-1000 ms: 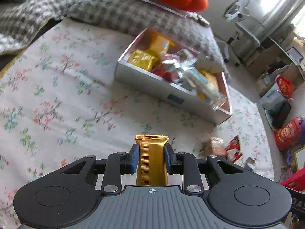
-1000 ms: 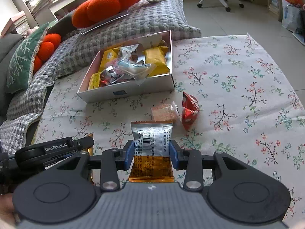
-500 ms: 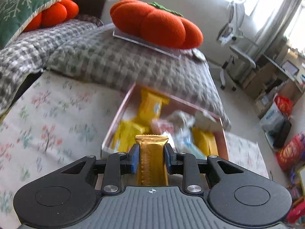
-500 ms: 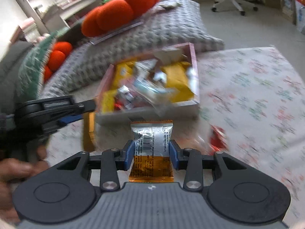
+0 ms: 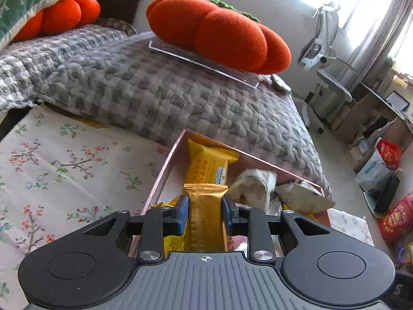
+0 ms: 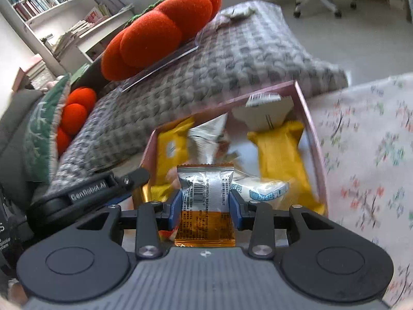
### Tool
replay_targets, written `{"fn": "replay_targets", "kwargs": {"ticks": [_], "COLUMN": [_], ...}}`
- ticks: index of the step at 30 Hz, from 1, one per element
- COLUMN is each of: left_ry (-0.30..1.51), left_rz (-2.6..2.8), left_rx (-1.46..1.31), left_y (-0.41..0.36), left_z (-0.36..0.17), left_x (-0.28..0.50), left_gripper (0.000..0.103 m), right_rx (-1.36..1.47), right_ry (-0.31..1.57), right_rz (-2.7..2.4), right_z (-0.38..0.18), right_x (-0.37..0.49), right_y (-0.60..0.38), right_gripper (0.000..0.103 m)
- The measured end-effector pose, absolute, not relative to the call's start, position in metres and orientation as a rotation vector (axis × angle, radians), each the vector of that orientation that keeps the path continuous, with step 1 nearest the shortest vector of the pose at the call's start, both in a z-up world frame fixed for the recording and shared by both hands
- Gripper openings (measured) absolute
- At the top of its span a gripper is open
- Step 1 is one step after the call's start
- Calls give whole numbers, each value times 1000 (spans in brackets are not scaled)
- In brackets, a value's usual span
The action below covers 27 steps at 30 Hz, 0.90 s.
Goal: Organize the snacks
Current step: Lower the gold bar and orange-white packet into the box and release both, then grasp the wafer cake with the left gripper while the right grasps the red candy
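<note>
— Since both wrappers were thin crinkly film, how did you judge they would handle?

— Light and soft, I thought, a little slippery, with contents that might crumble if squeezed hard (a guess from the look alone). The left tongs (image 5: 205,213) were closed across the middle of the gold bar (image 5: 205,222), its crimped end poking out past the pads. The right tongs (image 6: 205,208) pinched the silver-and-orange packet (image 6: 205,206) at its sides, near mid-length.

— And where were the snacks relative to the box?

— Both hung over the near edge of the pink box (image 5: 165,174), which sat on the floral cloth (image 5: 64,160) close to its far edge, against the grey quilt (image 5: 155,87). Yellow packets (image 6: 280,152) already lay inside.
</note>
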<state>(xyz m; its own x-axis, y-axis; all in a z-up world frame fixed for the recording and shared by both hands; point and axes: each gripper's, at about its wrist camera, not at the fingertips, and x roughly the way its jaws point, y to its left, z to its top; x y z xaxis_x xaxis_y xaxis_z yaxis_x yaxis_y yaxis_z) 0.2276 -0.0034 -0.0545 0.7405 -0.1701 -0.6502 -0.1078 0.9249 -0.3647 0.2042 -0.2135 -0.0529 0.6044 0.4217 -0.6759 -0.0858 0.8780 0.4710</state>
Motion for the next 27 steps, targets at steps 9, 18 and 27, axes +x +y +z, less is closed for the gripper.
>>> {"fn": "replay_targets", "kwargs": {"ticks": [9, 18, 27], "left_ry": [647, 717, 1016], "left_rz": [-56, -206, -459], "left_rx": [-384, -188, -26], "left_y": [-4, -64, -128], "left_z": [-25, -2, -49], "left_x": [218, 179, 151], "left_gripper": [45, 66, 77], "right_rx": [404, 384, 257], "right_ry": [712, 895, 1153], "right_rz": [225, 37, 56], "right_z": [-27, -28, -41], "right_x": [196, 185, 159], "right_y": [-237, -299, -309], "right_gripper": [66, 66, 64]}}
